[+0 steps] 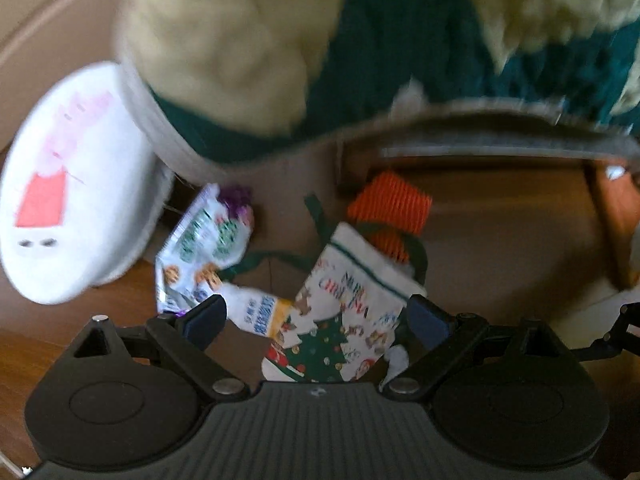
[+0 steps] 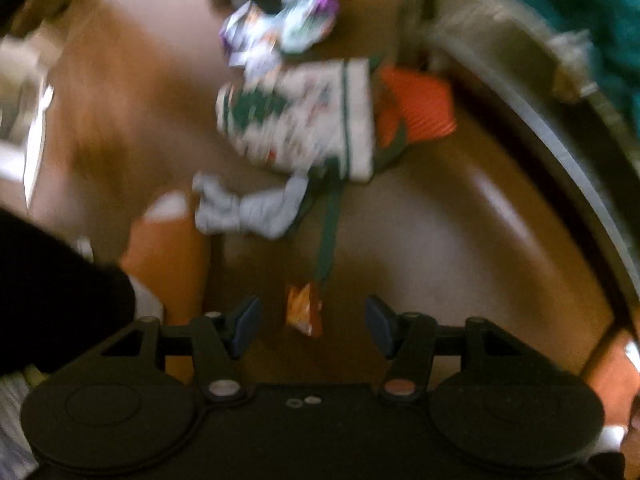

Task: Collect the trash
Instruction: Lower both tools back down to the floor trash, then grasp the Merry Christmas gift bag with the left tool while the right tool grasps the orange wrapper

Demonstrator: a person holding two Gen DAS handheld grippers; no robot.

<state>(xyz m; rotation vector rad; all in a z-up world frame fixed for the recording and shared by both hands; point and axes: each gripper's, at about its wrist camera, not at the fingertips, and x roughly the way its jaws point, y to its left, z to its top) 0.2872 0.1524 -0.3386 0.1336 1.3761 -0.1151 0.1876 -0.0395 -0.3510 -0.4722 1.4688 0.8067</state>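
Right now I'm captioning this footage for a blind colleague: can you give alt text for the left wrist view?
The open left tongs hover over a white Merry Christmas printed bag on the brown wooden floor, with a crumpled purple-and-white snack wrapper and an orange ribbed item beside it. A white round Peppa Pig cushion sits at left.

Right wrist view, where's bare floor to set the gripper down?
Free: the wood floor between the green strap and curved rim. Crowded: Christmas bag, gray sock, purple wrapper ahead; orange wrapper between the right fingers.
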